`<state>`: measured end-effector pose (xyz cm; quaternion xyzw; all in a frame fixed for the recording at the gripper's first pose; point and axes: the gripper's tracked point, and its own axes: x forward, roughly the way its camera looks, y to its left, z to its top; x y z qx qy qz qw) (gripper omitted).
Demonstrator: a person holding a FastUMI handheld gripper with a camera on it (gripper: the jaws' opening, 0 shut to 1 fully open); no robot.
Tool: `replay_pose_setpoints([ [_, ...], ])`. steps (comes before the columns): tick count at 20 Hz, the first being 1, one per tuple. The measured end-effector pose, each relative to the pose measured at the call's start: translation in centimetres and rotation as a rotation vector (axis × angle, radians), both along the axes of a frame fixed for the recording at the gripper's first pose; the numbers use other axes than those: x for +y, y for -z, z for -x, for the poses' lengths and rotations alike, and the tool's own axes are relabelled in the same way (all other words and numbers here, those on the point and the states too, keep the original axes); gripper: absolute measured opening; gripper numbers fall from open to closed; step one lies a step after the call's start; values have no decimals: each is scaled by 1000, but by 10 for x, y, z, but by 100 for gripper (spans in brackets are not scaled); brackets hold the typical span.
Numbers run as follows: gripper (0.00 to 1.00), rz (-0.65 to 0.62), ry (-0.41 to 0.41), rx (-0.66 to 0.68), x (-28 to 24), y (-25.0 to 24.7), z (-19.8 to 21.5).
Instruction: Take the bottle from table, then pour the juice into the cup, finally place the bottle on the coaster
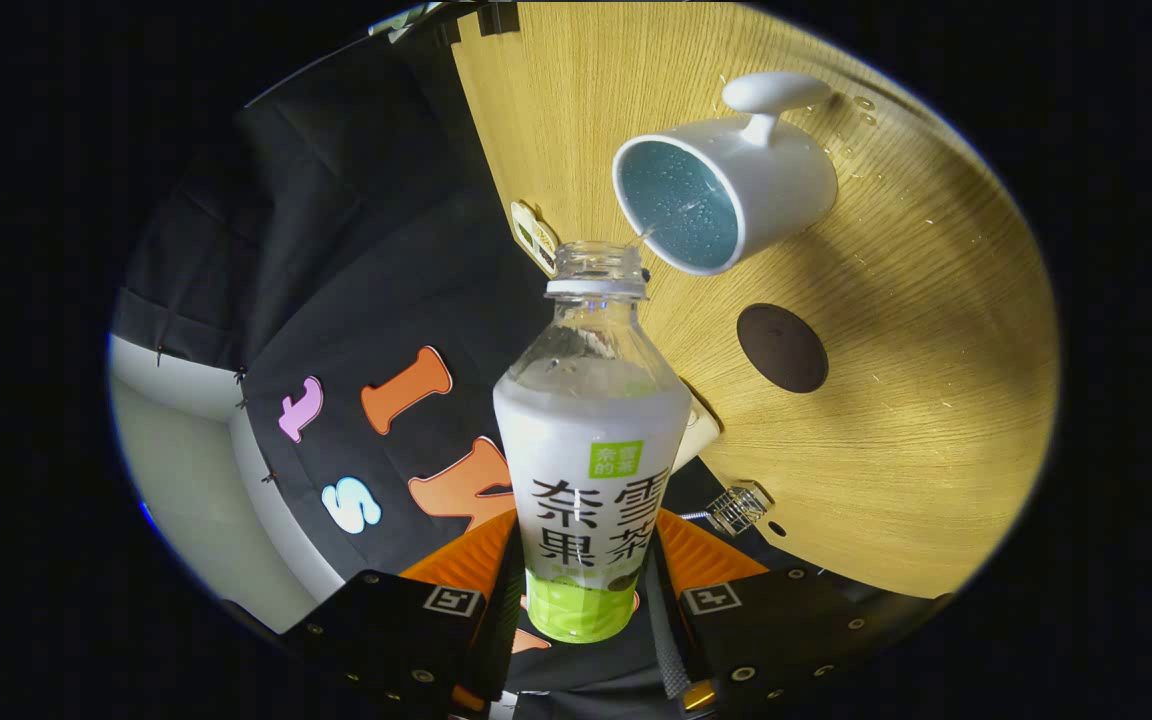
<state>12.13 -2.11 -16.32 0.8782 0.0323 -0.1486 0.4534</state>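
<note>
A: Setting: wood-grain table against the booth's black cloth wall; water droplets scattered on the wood around the cup.

B: Item one?

A: Gripper, clenched on the lower body of the bottle, one finger on each side. Bottle uncapped, tipped over with its mouth at the cup's rim.

B: Item two?

A: Cup, white outside, blue inside, just beyond the bottle's mouth. A thin stream seems to run from the mouth into it.

B: Item three?

A: Coaster, dark, round, bare, near the cup.

B: Step in hand?

A: Pouring, by my reading. Next calls for righting the bottle without dripping, then carrying it across and setting it upright on the coaster.
</note>
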Motion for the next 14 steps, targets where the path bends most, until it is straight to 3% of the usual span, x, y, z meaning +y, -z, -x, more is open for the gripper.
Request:
replay_pose_setpoints([
  [8, 59, -18, -2, 3, 3, 2, 3],
  [14, 59, 128, -75, 28, 13, 10, 4],
])
